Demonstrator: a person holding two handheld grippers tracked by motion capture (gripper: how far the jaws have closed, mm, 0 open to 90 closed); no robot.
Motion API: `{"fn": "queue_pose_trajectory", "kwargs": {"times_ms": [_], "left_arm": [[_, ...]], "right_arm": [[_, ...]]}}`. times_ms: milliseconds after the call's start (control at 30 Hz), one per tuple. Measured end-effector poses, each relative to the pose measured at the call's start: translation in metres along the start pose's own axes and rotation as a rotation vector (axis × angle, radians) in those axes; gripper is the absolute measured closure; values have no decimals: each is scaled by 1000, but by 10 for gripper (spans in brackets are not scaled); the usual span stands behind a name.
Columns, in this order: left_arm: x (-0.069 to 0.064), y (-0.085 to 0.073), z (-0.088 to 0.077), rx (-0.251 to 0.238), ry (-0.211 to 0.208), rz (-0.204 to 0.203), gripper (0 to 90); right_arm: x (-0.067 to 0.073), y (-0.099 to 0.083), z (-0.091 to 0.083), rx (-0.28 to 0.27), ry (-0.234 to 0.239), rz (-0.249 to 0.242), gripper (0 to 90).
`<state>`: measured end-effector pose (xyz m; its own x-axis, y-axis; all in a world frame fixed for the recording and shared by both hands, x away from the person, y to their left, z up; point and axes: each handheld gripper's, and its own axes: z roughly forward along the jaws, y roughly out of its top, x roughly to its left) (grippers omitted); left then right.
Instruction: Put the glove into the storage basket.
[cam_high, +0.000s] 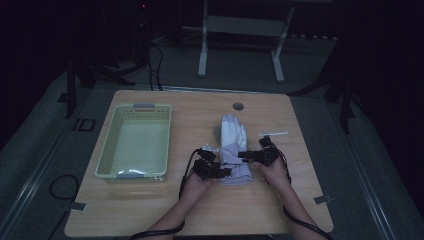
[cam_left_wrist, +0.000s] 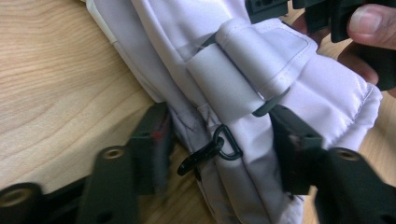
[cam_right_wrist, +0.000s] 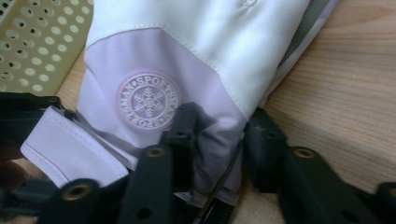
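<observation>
A white and lilac ski glove (cam_high: 233, 135) lies at mid-table, fingers pointing away from me. My left gripper (cam_high: 223, 171) is at the left of its cuff. In the left gripper view the jaws touch both sides of the padded cuff (cam_left_wrist: 196, 56) near a black clip (cam_left_wrist: 210, 151), so my left gripper (cam_left_wrist: 224, 140) looks shut on it. My right gripper (cam_high: 244, 155) comes in from the right. In the right gripper view it (cam_right_wrist: 222, 140) is shut on bunched lilac fabric just below the round snowflake badge (cam_right_wrist: 148, 100) of the glove (cam_right_wrist: 187, 42).
A pale green perforated basket (cam_high: 107, 150) stands at the left of the table, and its wall (cam_right_wrist: 32, 42) is close to the glove. A small white strip (cam_high: 274, 134) lies right of the glove. A round cable hole (cam_high: 238, 106) sits near the far edge.
</observation>
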<state>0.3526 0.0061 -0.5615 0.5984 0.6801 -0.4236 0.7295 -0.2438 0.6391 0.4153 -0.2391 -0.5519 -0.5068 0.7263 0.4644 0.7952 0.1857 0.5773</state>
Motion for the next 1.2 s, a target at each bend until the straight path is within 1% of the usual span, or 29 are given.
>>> {"fn": "queue_pose_trajectory", "kwargs": {"times_ms": [100, 167, 267, 367, 533, 567, 633, 733, 867, 900, 933, 1000, 1067, 1100, 1167, 1200], "left_arm": [[-5, 3, -3, 6, 21, 20, 612], [-8, 4, -4, 16, 32, 34, 666], [-10, 7, -6, 31, 32, 37, 701], [-10, 10, -8, 46, 19, 42, 721], [-15, 17, -14, 53, 28, 78, 738], [-16, 18, -15, 51, 27, 79, 739], [-18, 22, -19, 51, 25, 87, 741], [-20, 28, -26, 52, 24, 99, 741], [-24, 37, -37, 50, 35, 116, 742], [-24, 39, -41, 45, 38, 113, 742], [-24, 41, -44, 46, 41, 120, 742], [-24, 45, -52, 43, 46, 124, 742], [-23, 49, -60, 43, 57, 138, 742], [-23, 50, -63, 44, 56, 137, 742], [-22, 52, -71, 49, 67, 154, 742], [-22, 53, -74, 47, 69, 150, 742]], "right_arm": [[11, 2, -1, 0, -61, -60, 760], [22, 3, -2, 1, -123, -109, 780], [31, 3, -3, -3, -172, -144, 789], [39, 4, -6, -15, -201, -162, 794], [47, 9, -14, -44, -210, -177, 797], [50, 10, -16, -48, -217, -187, 797], [53, 12, -20, -58, -221, -191, 797], [58, 16, -26, -74, -215, -189, 798], [65, 23, -32, -92, -214, -201, 798], [68, 25, -34, -98, -213, -203, 798], [70, 27, -35, -105, -212, -207, 798], [76, 32, -37, -110, -211, -211, 797], [82, 37, -38, -116, -210, -223, 798], [87, 40, -38, -123, -209, -225, 798], [92, 44, -39, -127, -204, -232, 797], [95, 46, -38, -130, -202, -232, 797]]}}
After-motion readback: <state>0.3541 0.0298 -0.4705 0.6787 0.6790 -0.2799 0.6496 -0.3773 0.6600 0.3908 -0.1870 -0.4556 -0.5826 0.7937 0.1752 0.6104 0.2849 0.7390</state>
